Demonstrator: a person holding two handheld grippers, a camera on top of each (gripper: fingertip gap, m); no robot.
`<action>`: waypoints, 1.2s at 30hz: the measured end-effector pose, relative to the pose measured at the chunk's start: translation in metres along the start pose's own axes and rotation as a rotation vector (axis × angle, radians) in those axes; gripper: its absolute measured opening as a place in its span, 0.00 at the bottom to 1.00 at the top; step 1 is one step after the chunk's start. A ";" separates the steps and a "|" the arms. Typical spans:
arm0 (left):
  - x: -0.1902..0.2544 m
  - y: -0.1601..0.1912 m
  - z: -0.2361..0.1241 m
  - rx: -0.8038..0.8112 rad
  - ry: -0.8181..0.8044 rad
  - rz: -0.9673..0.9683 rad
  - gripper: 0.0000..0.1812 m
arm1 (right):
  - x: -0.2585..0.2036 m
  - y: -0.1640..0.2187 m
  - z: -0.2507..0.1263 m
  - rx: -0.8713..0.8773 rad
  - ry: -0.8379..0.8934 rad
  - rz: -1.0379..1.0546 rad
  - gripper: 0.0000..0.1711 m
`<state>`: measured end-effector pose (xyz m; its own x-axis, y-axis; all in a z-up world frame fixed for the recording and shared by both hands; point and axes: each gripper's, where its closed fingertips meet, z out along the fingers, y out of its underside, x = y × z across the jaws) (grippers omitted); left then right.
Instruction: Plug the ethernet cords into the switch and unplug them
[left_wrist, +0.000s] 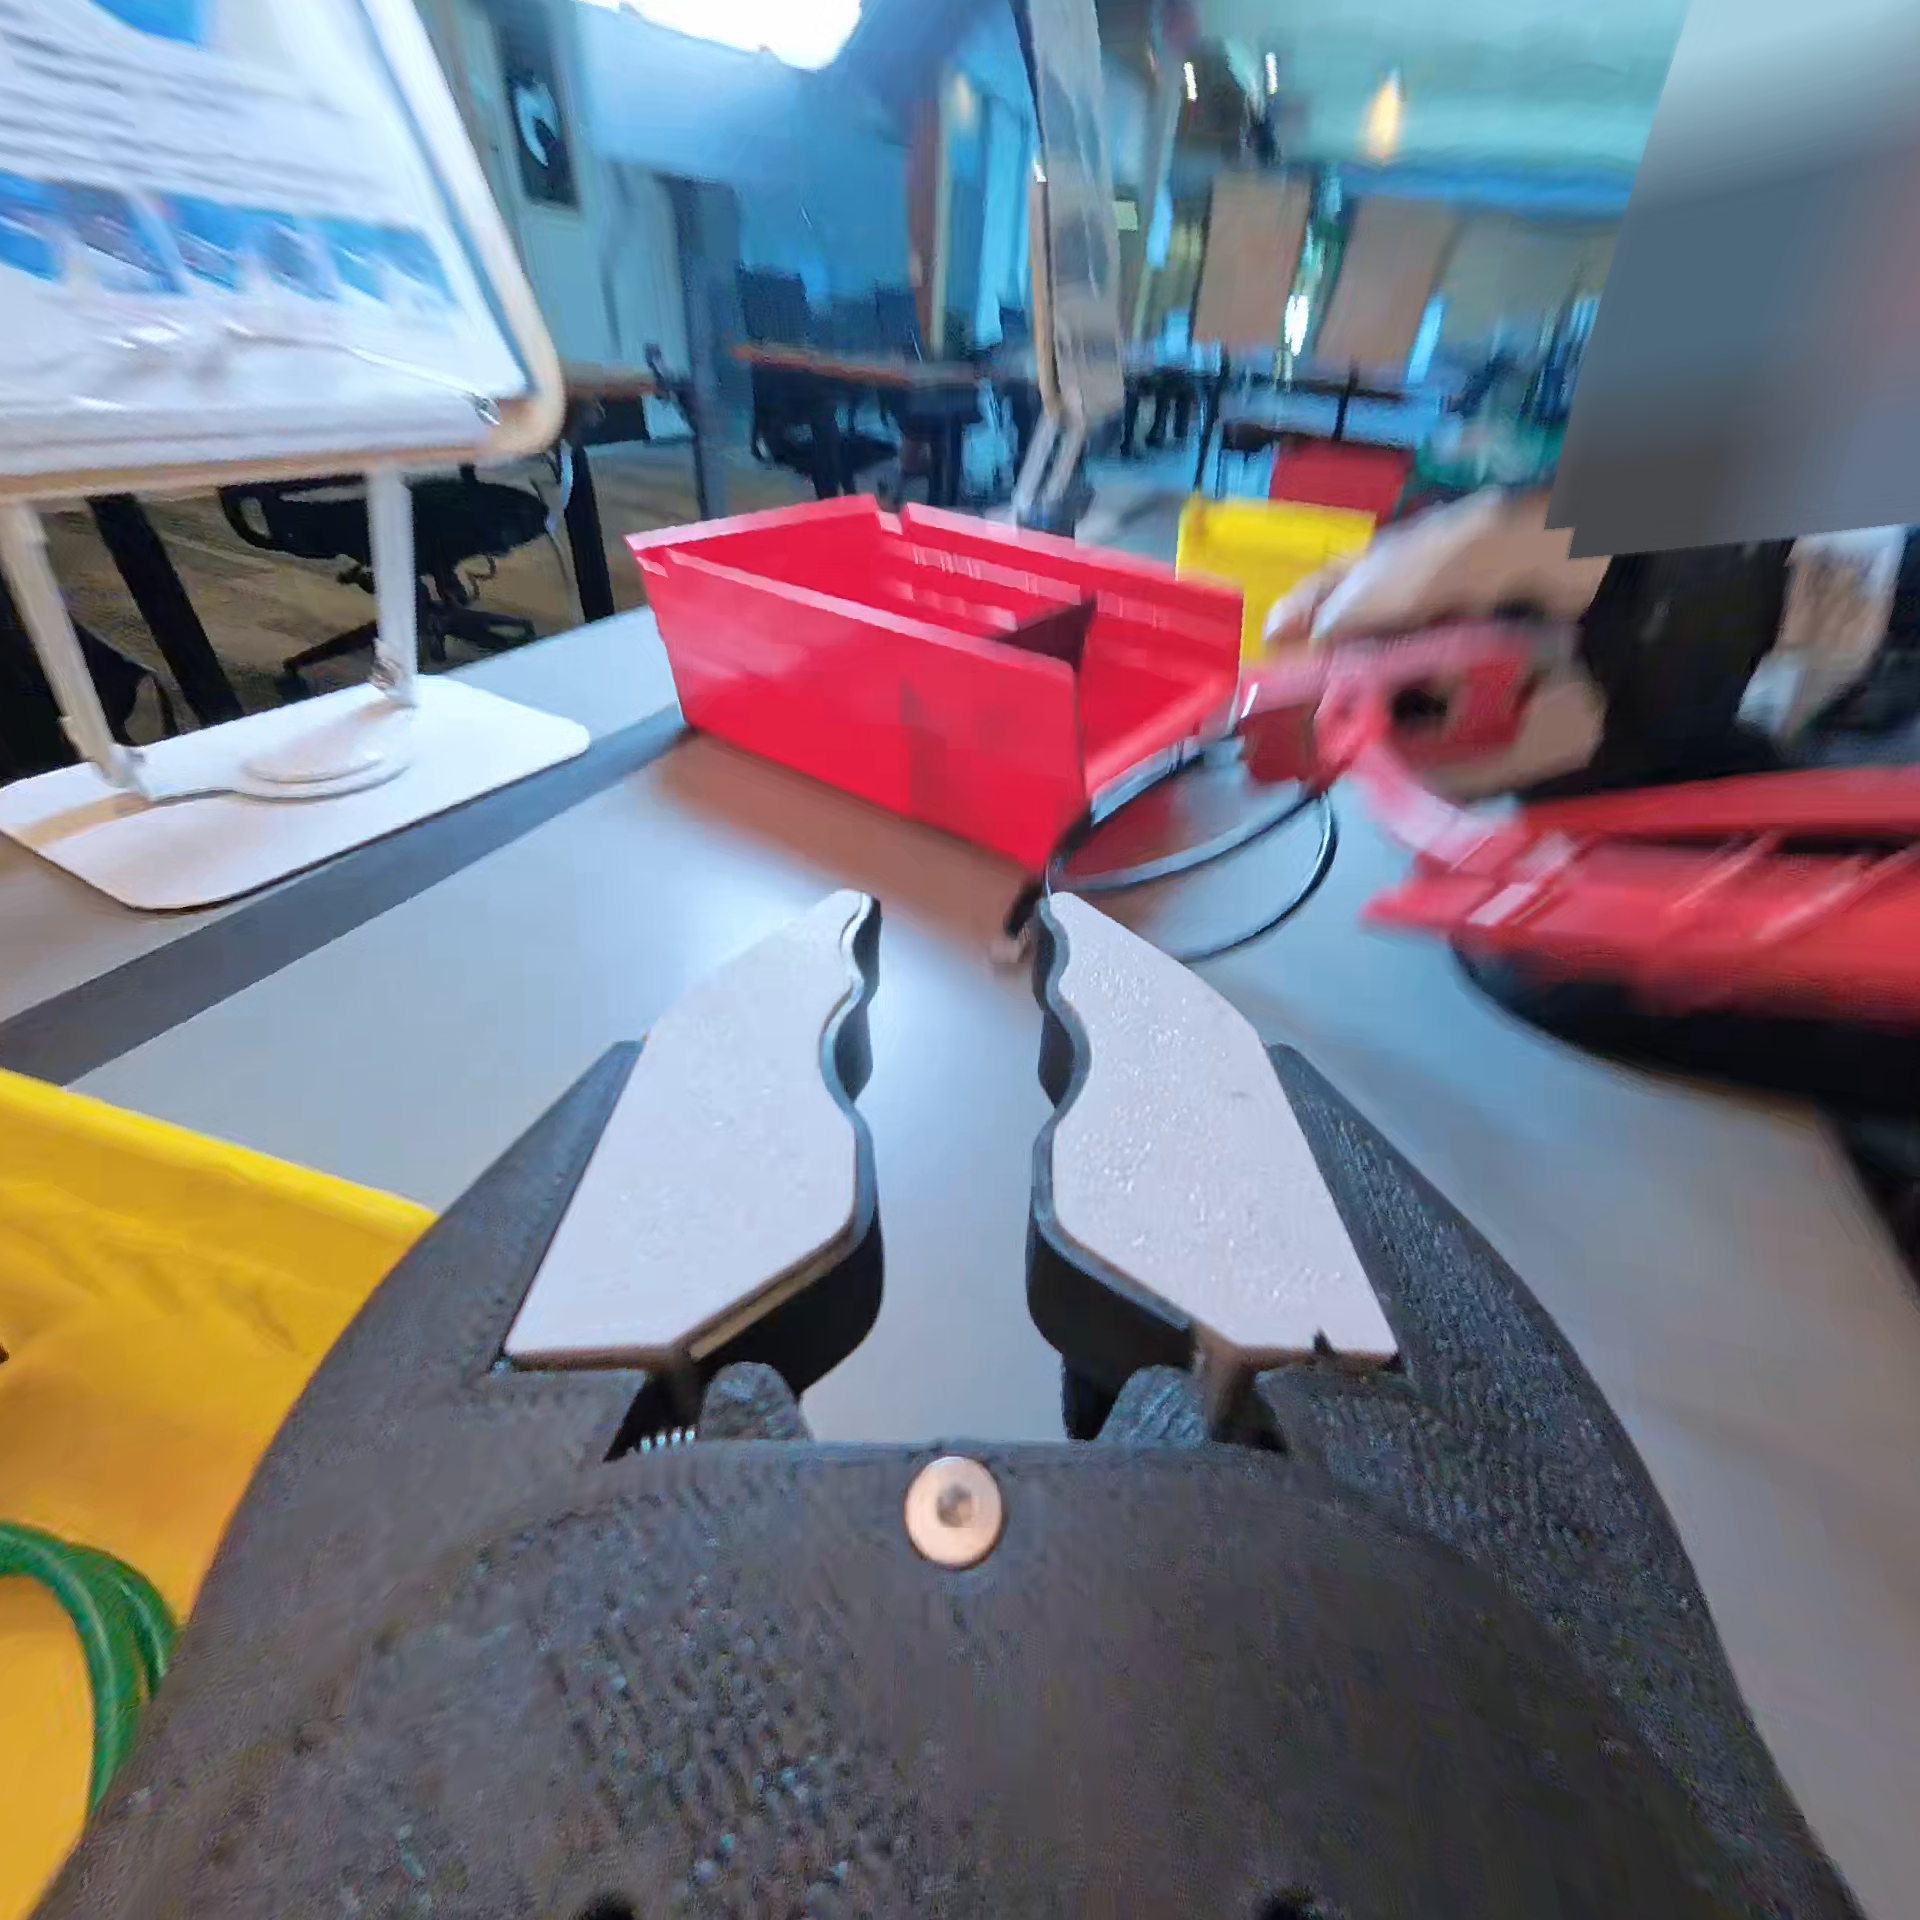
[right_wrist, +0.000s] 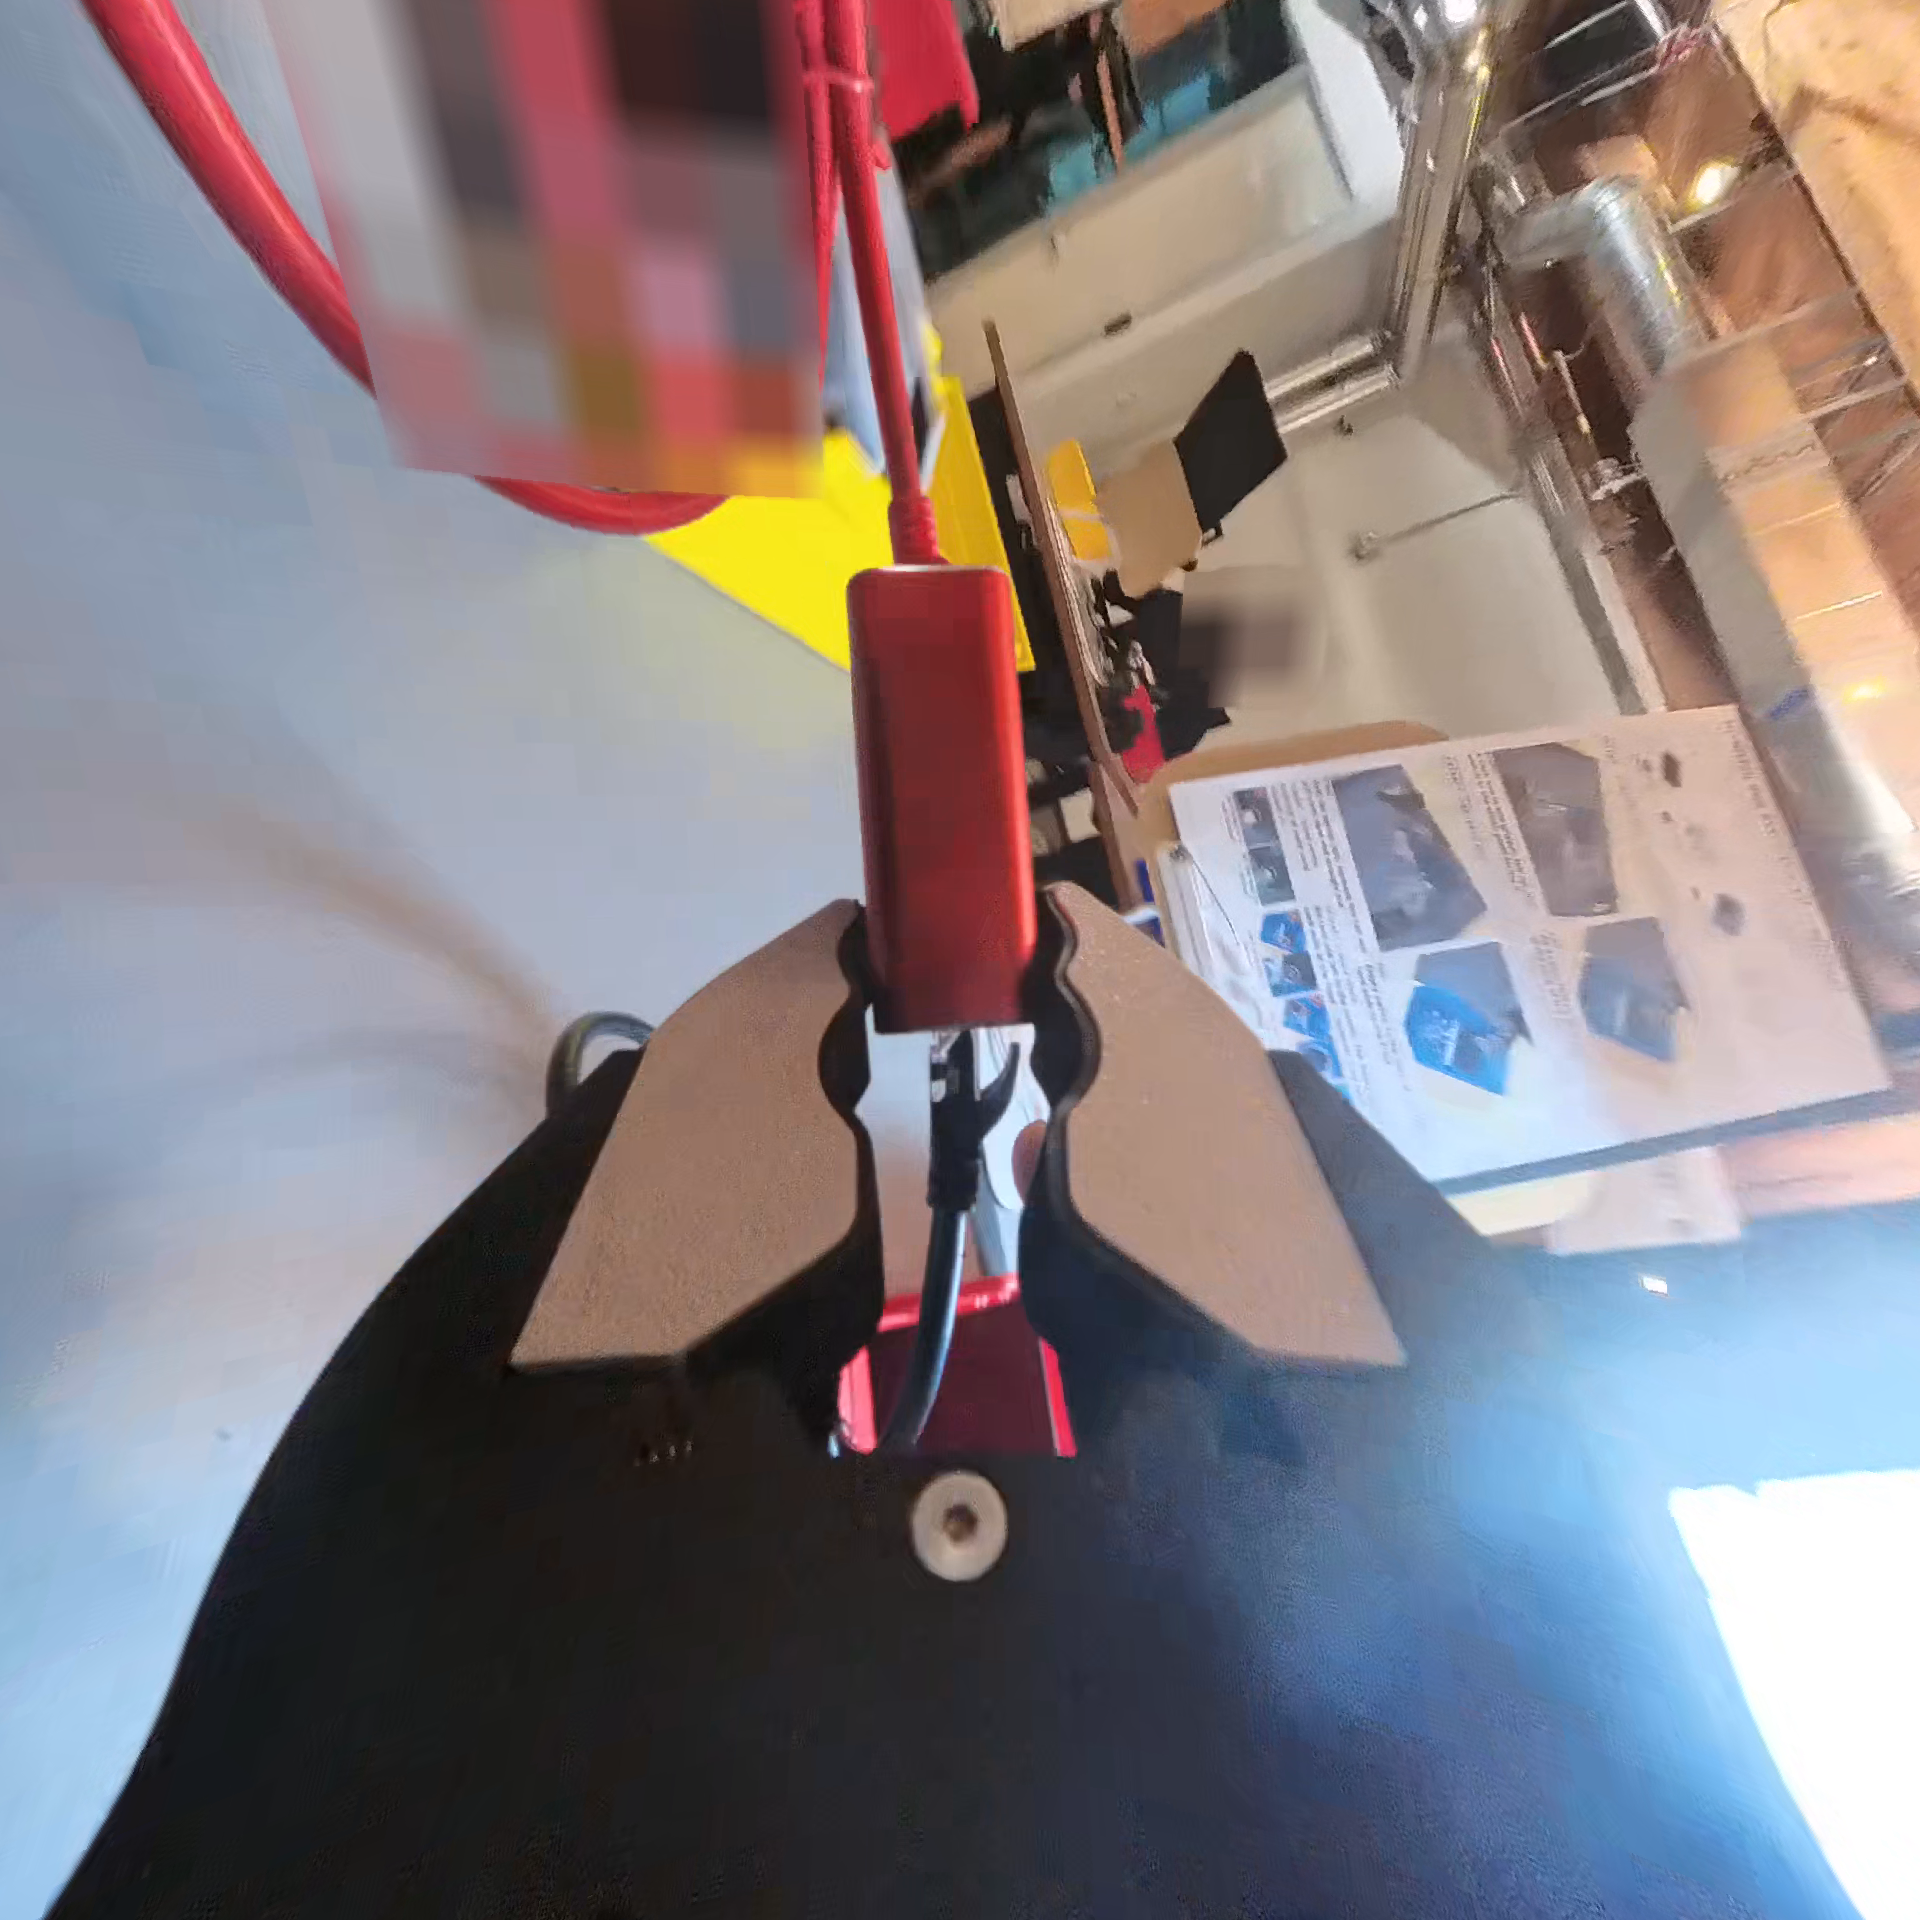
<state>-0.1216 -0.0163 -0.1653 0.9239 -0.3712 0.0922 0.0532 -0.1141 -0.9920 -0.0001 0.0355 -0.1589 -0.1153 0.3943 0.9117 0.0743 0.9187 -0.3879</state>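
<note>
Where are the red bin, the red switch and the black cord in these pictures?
red bin (left_wrist: 883, 707): left wrist view, on its near side wall.
red switch (right_wrist: 940, 800): right wrist view, on the middle of its body, above the right claw's tips.
black cord (right_wrist: 940, 1299): right wrist view, on the stretch hanging below the switch.

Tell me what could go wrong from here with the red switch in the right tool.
1. The right tool grips only one end of the switch, so it might pivot or slip.
2. A red cord and a black cord are plugged into opposite ends; a sharp move could yank one.
3. The left tool is open and empty, so nothing steadies the cords.
</note>
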 end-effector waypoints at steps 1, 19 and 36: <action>0.001 -0.015 -0.007 0.057 0.019 -0.062 0.16 | -0.004 0.005 0.003 -0.030 0.001 -0.048 0.16; -0.001 0.060 -0.001 -0.525 -0.219 0.499 0.15 | -0.002 0.018 -0.002 0.037 -0.256 0.597 0.15; -0.014 0.036 0.000 -0.347 -0.414 1.075 0.22 | -0.023 0.024 -0.024 0.113 -0.556 0.799 0.15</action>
<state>-0.1328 -0.0157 -0.2026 0.4886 -0.1119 -0.8653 -0.8648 -0.1934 -0.4633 0.0280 0.0478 -0.1858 -0.5253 0.8289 0.1926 0.2413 0.3621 -0.9004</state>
